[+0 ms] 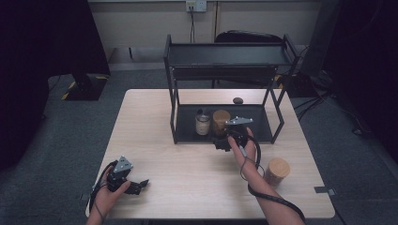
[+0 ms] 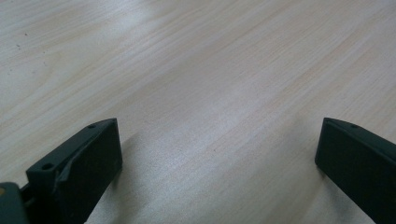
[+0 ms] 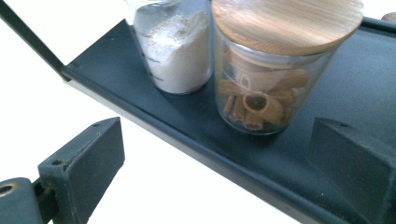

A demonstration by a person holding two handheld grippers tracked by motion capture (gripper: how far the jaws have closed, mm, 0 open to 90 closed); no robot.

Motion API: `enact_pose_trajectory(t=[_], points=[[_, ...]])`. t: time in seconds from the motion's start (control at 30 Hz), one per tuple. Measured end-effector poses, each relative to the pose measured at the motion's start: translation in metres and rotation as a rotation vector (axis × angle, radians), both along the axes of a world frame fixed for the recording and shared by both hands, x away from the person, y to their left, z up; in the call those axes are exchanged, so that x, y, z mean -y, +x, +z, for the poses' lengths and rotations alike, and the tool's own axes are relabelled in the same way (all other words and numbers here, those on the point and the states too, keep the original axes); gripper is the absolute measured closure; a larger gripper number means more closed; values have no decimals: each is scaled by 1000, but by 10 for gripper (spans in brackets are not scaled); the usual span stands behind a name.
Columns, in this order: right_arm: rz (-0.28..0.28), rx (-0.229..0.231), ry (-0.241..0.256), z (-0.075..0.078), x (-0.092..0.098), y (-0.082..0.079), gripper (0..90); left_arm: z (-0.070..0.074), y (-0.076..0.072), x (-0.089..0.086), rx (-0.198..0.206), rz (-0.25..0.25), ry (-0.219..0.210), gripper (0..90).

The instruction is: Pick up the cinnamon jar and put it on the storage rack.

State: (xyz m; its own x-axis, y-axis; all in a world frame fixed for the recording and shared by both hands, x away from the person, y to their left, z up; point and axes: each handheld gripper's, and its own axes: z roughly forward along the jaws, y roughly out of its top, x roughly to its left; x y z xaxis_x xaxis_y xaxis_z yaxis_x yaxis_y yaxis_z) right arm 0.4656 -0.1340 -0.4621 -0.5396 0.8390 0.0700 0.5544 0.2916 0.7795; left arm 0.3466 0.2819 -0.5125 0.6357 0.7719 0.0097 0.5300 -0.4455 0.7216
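A black two-tier rack [image 1: 174, 117] stands at the back of the wooden table [image 1: 155, 140]. On its bottom shelf [image 3: 327, 84] sit a glass jar of white powder [image 1: 202, 124] [image 3: 173, 51] and a glass jar with a wooden lid [image 1: 220, 121] [image 3: 266, 70] holding brown rolled sticks. My right gripper [image 1: 222, 143] [image 3: 215, 158] hovers open just in front of the lidded jar, not touching it. My left gripper [image 1: 136, 186] [image 2: 217, 154] rests open over bare table at the front left. Another wooden-lidded jar [image 1: 277, 171] stands on the table at the right.
A small dark round object [image 1: 238, 100] lies on the table behind the rack. The rack's top shelf [image 1: 225, 55] looks bare. A dark chair [image 1: 248, 36] stands beyond the table. Dark curtains flank both sides.
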Motion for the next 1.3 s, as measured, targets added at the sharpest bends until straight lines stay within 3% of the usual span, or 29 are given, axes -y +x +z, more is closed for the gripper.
enact_pose_trajectory(t=[0.8,1.3], points=[[50,-8,45,18,12,-38,30,0,0,0,0,0,0,1],[74,-6,66,22,19,-57,31,0,0,0,0,0,-1,1]])
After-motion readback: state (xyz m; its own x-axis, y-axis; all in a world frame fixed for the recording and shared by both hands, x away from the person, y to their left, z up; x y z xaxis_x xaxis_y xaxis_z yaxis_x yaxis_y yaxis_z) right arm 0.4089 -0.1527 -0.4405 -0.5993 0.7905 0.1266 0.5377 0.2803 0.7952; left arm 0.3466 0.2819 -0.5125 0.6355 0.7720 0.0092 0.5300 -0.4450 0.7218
